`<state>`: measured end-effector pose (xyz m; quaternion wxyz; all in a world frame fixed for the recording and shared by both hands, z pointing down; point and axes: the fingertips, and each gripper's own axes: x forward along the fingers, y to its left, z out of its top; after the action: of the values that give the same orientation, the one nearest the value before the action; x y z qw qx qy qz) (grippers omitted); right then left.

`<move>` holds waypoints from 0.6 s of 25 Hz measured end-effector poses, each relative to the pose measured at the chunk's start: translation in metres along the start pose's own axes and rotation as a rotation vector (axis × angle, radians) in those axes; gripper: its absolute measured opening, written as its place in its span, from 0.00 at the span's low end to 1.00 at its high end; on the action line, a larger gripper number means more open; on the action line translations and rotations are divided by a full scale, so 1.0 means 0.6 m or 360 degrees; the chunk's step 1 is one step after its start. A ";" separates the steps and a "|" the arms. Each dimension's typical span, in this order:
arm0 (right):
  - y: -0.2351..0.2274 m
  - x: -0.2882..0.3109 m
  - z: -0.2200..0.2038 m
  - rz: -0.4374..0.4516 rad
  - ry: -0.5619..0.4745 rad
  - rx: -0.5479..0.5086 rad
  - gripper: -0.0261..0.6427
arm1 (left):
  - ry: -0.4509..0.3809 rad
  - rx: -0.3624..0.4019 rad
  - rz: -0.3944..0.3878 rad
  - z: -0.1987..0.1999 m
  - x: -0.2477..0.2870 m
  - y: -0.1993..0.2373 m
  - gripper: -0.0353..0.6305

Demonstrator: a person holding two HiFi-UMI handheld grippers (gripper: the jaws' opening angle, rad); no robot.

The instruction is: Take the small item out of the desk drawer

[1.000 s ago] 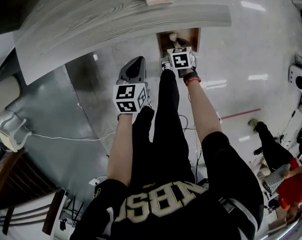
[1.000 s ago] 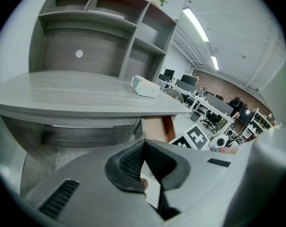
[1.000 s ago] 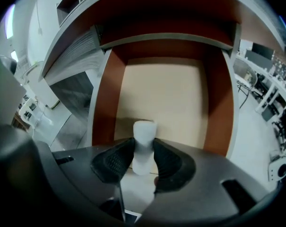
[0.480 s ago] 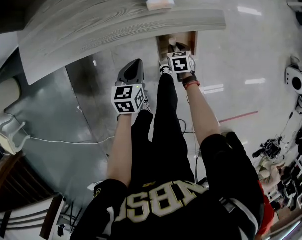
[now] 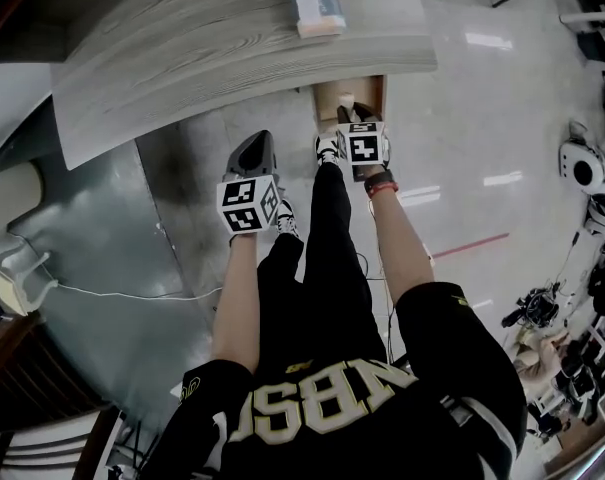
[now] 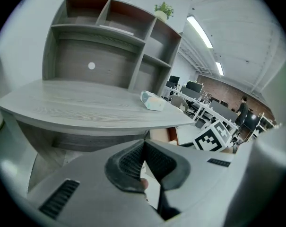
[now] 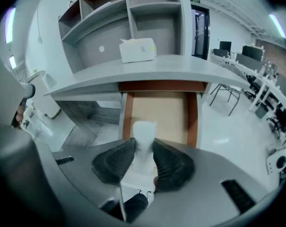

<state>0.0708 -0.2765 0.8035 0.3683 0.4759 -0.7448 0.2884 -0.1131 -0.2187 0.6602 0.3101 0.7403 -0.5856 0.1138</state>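
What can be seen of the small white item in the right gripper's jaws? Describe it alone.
The small white item is a matte, plastic-looking piece, wider at its top and narrowing where the right gripper pinches it. It stands upright between the two dark ribbed pads, which have just been closing and press its sides. It shows over the open wooden drawer, touching nothing else.

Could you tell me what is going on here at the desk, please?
A person stands at a grey desk with a pair of tongs in each hand. The right tongs have just been closing and grip a small white item, held over the open drawer under the desktop. The left tongs are shut with nothing between them, off to the side of the drawer.
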 end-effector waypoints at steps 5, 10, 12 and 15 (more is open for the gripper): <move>0.016 -0.038 0.008 0.0003 -0.0046 -0.0011 0.23 | -0.0033 -0.0009 0.0017 0.010 -0.025 0.011 0.06; 0.031 -0.084 0.022 0.0007 -0.0112 0.0024 0.23 | -0.0077 0.0005 0.0023 0.027 -0.055 0.014 0.06; 0.036 -0.108 0.034 0.0011 -0.0148 0.0030 0.23 | -0.0096 0.0009 0.0021 0.034 -0.066 0.013 0.06; 0.050 -0.142 0.054 0.0011 -0.0203 0.0020 0.23 | -0.0115 0.0017 0.0022 0.048 -0.082 0.013 0.06</move>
<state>0.0579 -0.2480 0.7129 0.3160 0.4930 -0.7666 0.2636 -0.1402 -0.1974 0.6142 0.2839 0.7415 -0.6009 0.0921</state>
